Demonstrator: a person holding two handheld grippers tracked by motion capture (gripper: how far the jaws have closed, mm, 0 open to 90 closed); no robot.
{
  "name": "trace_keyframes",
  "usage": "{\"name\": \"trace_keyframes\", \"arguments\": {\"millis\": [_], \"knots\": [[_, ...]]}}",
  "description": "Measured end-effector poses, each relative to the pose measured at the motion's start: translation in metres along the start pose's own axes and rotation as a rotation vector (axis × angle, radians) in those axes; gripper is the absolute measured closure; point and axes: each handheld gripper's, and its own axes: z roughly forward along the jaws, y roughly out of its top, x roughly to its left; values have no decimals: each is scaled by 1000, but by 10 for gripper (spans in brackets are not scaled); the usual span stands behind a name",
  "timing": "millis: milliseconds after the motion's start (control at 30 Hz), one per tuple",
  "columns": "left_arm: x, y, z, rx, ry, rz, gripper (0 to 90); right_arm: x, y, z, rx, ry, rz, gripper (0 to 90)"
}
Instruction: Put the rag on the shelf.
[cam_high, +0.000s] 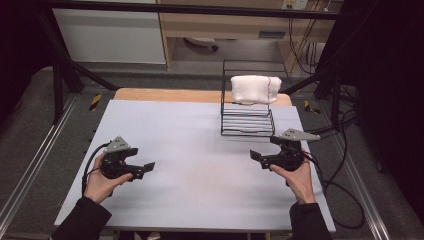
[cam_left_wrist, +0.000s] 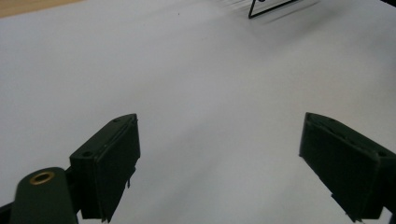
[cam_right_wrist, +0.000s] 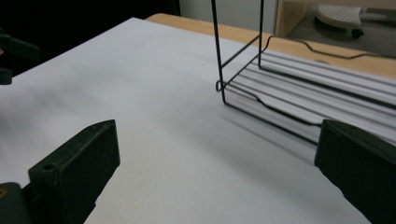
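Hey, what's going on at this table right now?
A person holds a two-jaw gripper in each hand, low over a white table. The left gripper and the right gripper both have their jaws open with nothing between them. At the far right of the table stands a black wire rack with a folded white towel on its top tier. Neither gripper touches the rack or the towel.

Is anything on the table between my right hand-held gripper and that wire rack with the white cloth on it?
Nothing visible. The right hand-held gripper, jaws open and empty, sits just in front of the wire rack, with only bare table between. The white cloth lies folded on the rack's top.
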Motion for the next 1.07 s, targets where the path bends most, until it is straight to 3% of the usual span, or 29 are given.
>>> {"name": "trace_keyframes", "arguments": {"millis": [300, 667, 833, 1067], "knots": [[8, -35, -5, 2, 10, -32, 81, -5, -41, 0, 49, 20, 37, 6], [13, -55, -7, 2, 13, -26, 70, -9, -81, -2, 136, 41, 54, 7], [11, -59, -6, 5, 10, -9, 70, -8, -90, -2, 169, 40, 54, 6], [11, -62, -5, 13, 10, -13, 67, -8, -91, -2, 164, 39, 55, 7]]}}
